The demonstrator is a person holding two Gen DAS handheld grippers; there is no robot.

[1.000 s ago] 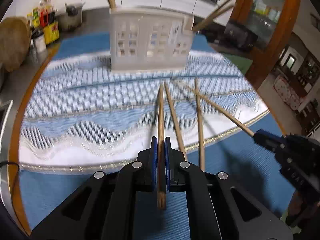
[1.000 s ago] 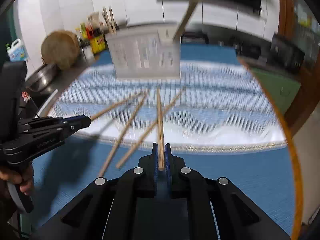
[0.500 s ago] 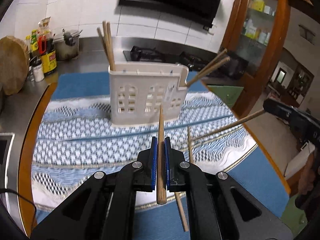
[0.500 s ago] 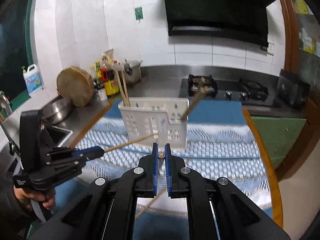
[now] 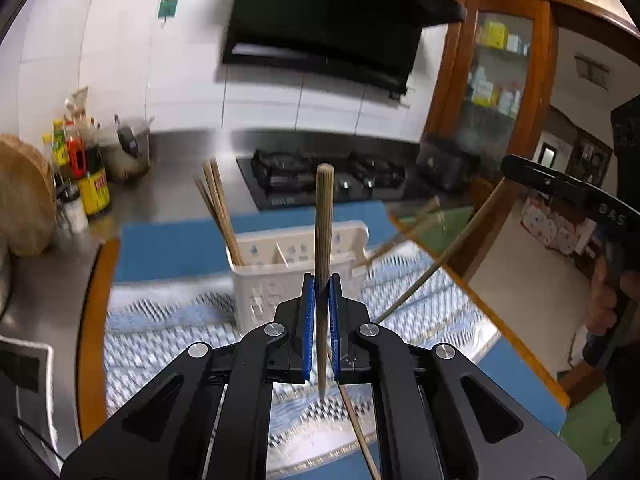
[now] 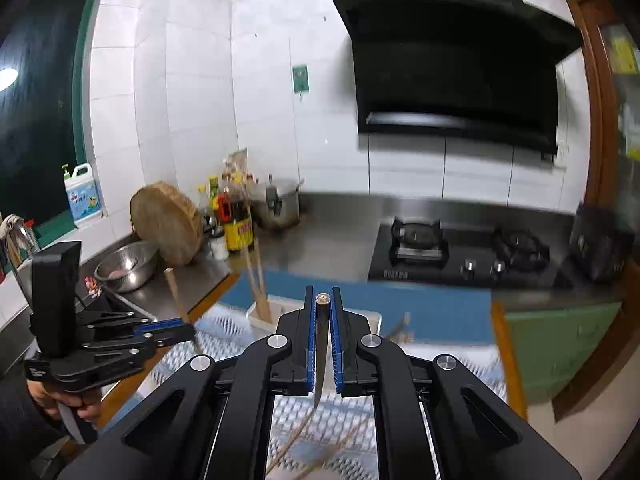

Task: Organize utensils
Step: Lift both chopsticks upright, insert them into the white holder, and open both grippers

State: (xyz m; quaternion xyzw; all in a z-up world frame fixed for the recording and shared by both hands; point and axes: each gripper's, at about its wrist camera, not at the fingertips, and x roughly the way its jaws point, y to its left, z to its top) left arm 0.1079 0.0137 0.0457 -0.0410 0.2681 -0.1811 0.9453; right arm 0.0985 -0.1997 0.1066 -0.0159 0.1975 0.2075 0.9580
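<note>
Left tongs (image 5: 321, 292): matte black linkage body, two angled arms per side, four round silver screw heads at the pivots, teardrop cut-outs in the rear plates. Fingers (image 5: 307, 320) lined with ribbed blue pads.

Right tongs (image 6: 322, 312): same black frame, same four silver screws, same blue ribbed pads (image 6: 336, 344). From the left camera its black barrel carries pale embossed lettering, partly legible.

Hand (image 5: 604, 304) behind the right tongs on a black pistol-type handle; sleeve dark.
</note>
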